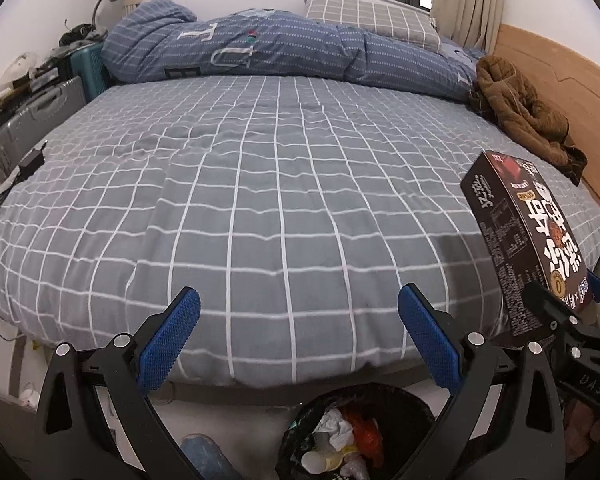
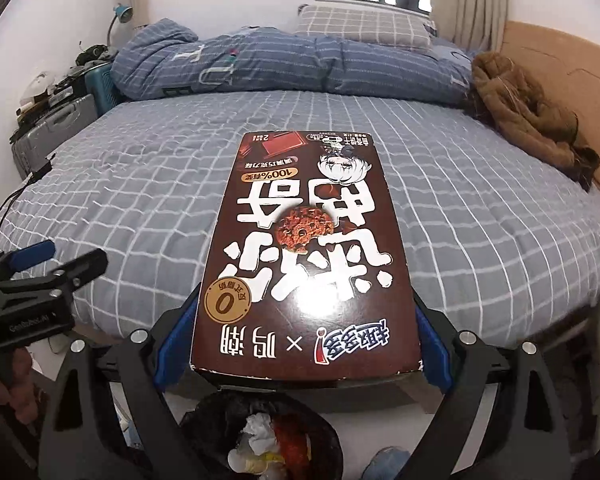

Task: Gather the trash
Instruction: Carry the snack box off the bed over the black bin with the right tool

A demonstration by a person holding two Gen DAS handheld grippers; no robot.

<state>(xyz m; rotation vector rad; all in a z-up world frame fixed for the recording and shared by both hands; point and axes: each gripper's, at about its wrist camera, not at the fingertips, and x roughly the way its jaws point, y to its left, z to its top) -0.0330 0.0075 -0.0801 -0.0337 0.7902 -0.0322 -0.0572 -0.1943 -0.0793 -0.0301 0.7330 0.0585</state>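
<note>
A dark brown cookie box (image 2: 308,256) with white lettering lies flat between the blue pads of my right gripper (image 2: 306,344), which is shut on its near end. In the left wrist view the same box (image 1: 528,240) sticks up at the right, held by the right gripper (image 1: 568,304). My left gripper (image 1: 298,308) stands open with nothing between its fingers, and shows at the left as the left gripper (image 2: 60,260). Below both hands is a black-lined trash bin (image 1: 352,436) with crumpled paper, a cup and an orange wrapper; the bin (image 2: 268,436) lies just under the box's near edge.
A bed with a grey checked sheet (image 1: 260,200) fills the view. A blue duvet (image 1: 260,48) and a pillow (image 1: 372,16) lie at the back, a brown jacket (image 1: 520,108) by the wooden headboard. Suitcases (image 1: 32,120) stand left, a charger (image 1: 32,160) on the bed's edge.
</note>
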